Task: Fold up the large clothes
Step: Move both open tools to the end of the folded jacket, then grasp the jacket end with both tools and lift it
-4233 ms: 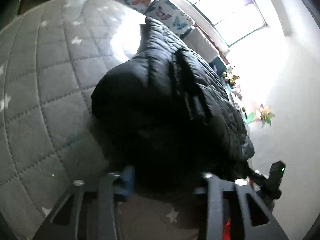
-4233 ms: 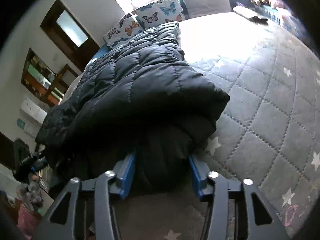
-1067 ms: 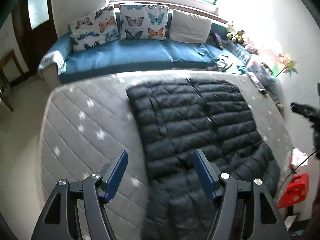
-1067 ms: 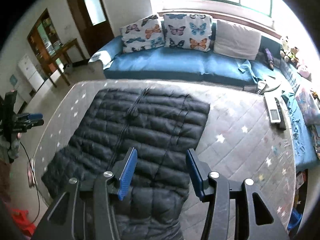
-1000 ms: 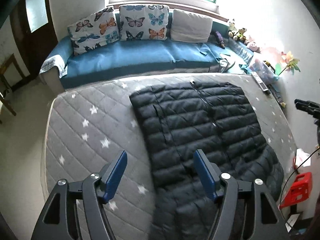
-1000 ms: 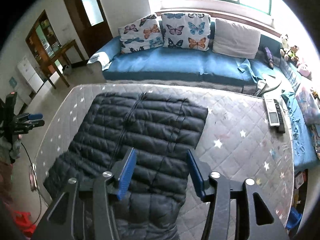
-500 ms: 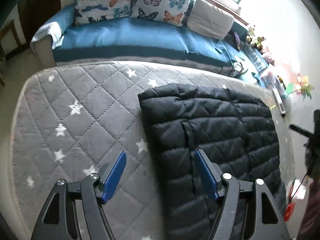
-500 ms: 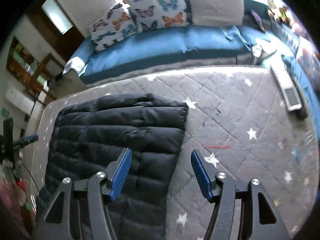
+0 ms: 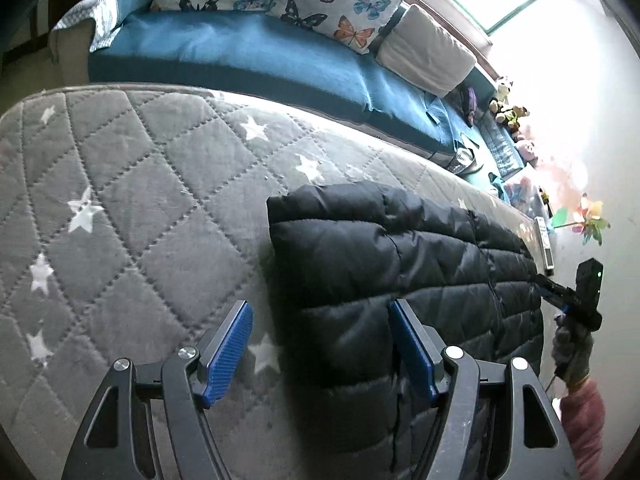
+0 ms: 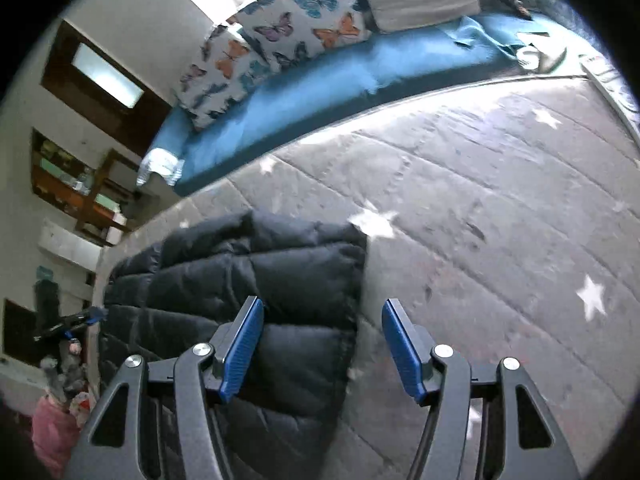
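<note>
black jacket (image 9: pixel 400 280) edge between spread jaws.

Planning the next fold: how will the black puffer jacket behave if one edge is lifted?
The black puffer jacket looks soft and quilted, so it will probably drape and sag rather than hold shape. Its puffy baffles suggest it's light for its bulk. The smooth shell may slip between the open left gripper's fingers.

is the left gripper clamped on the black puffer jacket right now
No, the left gripper is wide open, its blue pads straddling the edge of the black puffer jacket without pinching it.
</note>
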Demonstrator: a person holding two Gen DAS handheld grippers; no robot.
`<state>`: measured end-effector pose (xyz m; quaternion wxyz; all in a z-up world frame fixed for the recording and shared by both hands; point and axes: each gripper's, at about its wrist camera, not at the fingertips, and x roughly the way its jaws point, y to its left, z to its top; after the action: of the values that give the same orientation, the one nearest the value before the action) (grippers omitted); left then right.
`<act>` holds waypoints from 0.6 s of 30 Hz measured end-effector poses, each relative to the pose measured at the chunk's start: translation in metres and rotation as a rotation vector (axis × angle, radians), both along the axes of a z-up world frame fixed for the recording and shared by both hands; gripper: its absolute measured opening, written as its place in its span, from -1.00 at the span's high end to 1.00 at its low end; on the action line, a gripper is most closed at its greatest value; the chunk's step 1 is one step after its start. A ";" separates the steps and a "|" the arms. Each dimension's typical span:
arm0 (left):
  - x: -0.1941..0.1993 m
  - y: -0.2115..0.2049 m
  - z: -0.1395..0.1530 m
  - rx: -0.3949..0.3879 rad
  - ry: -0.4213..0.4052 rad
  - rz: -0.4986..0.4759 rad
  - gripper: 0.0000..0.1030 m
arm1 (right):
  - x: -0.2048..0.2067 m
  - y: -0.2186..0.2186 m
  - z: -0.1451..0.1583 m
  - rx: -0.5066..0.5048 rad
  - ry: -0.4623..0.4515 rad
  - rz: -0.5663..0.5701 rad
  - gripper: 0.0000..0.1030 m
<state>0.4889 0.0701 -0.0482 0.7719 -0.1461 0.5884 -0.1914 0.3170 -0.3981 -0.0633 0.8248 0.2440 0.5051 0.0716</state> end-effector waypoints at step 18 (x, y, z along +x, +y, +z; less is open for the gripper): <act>0.001 -0.030 0.006 -0.071 -0.081 0.013 0.64 | -0.006 0.015 0.012 0.051 -0.053 0.014 0.49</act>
<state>0.4900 0.0402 -0.0421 0.7907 -0.1692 0.5485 -0.2127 0.3114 -0.3834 -0.0514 0.8309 0.2595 0.4826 0.0967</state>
